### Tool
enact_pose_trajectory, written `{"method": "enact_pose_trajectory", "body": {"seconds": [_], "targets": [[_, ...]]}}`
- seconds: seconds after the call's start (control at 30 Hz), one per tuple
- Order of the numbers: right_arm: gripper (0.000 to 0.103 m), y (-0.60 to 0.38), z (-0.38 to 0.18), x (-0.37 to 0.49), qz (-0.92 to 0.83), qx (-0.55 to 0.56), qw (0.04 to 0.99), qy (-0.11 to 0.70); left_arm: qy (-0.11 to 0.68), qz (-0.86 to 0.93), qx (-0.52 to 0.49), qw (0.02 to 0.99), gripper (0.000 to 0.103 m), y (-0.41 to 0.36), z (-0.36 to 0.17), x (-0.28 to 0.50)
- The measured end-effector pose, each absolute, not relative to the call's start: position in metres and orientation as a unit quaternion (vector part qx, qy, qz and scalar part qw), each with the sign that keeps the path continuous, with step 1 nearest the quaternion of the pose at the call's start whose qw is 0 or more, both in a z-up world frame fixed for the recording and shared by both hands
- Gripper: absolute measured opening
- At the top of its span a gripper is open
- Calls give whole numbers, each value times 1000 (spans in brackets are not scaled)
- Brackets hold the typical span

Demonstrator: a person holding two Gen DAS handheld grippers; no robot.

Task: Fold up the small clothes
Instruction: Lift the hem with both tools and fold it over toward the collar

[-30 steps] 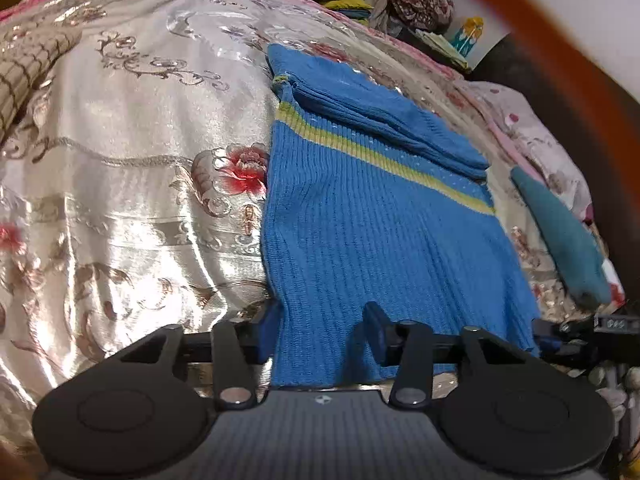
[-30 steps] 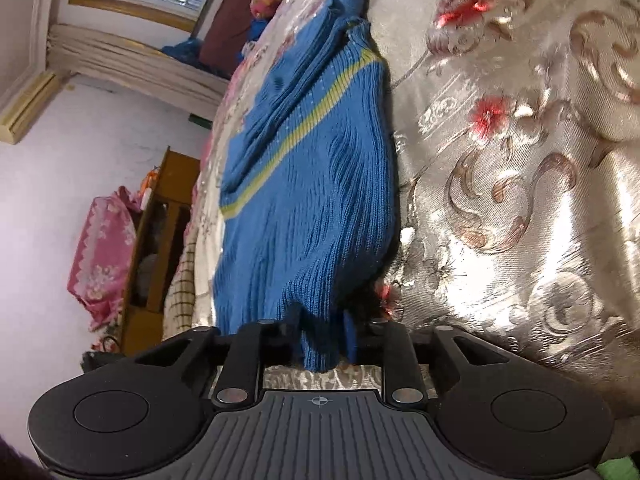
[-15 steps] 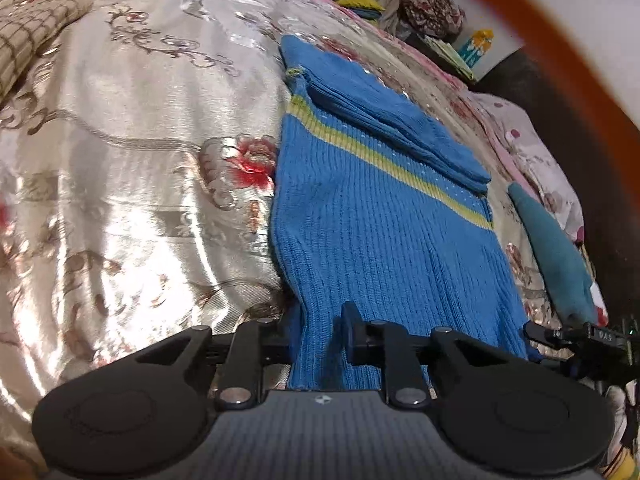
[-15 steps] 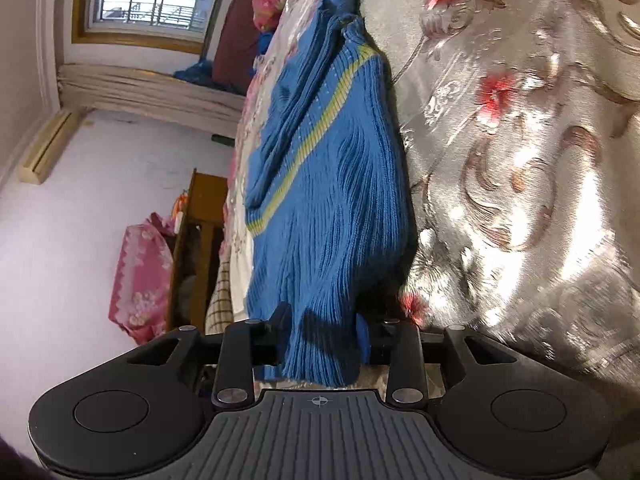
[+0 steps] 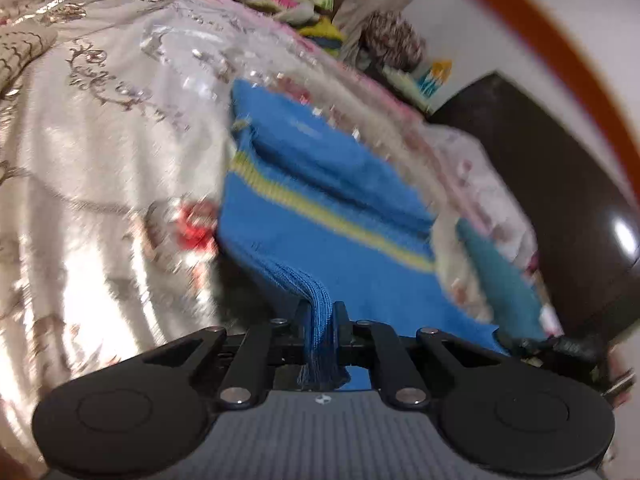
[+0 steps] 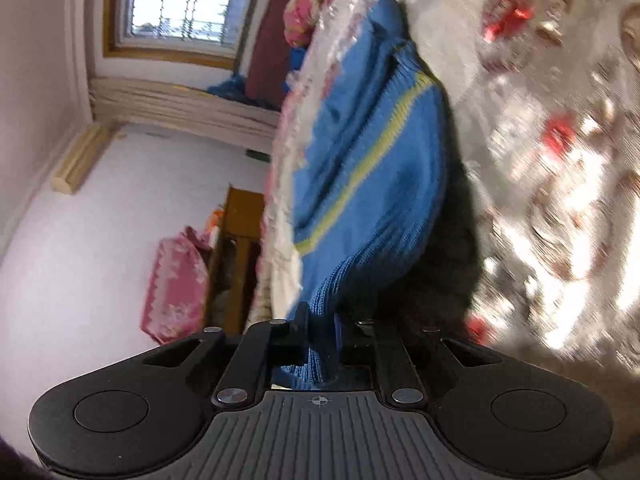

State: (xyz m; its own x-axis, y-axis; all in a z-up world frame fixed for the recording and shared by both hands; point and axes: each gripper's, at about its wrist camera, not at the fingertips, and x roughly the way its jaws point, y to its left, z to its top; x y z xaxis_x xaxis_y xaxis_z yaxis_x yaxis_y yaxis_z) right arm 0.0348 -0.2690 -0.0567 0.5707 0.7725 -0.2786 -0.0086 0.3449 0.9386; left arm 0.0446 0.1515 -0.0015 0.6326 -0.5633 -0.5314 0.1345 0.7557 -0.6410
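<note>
A blue knitted sweater (image 5: 344, 248) with a yellow-green stripe is seen lying on a bed covered by a shiny cream bedspread (image 5: 100, 200) patterned with red flowers. The near hem of the sweater is gripped at both corners: the left tongs (image 5: 320, 312) are clenched on a bunched fold of the knit, which is drawn up from the bedspread into a ridge between the two black fingers (image 5: 340, 314), and the right tongs (image 6: 320, 320) are likewise clenched on a gathered fold at the opposite corner. In the right wrist view the sweater (image 6: 372, 168) is shown raised at its near end, with a dark shadow cast beneath it on the bedspread (image 6: 560, 184), while its far end, with a sleeve folded across the body above the stripe, rests flat on the bed. A teal cloth (image 5: 500, 280) is seen lying on the bed just beside the sweater's far side edge. Both views are blurred, so finer details of the fabric cannot be made out. A window (image 6: 176, 4) and a wooden cabinet (image 6: 236, 256) are visible beyond the bed in the right wrist view.
</note>
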Motion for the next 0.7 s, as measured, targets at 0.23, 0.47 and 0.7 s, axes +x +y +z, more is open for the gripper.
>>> {"method": "enact_pose_trajectory", "body": {"seconds": [0.23, 0.47, 0.7], "targets": [[12, -275, -49, 63, 271, 541, 726, 328, 327, -209, -355, 850, 15, 158, -2, 84], [12, -281, -56, 105, 255, 554, 730, 308, 301, -197, -375, 854, 15, 158, -15, 129], [11, -286, -52, 143, 245, 547, 745, 291, 271, -210, -375, 861, 15, 150, -17, 166]]}}
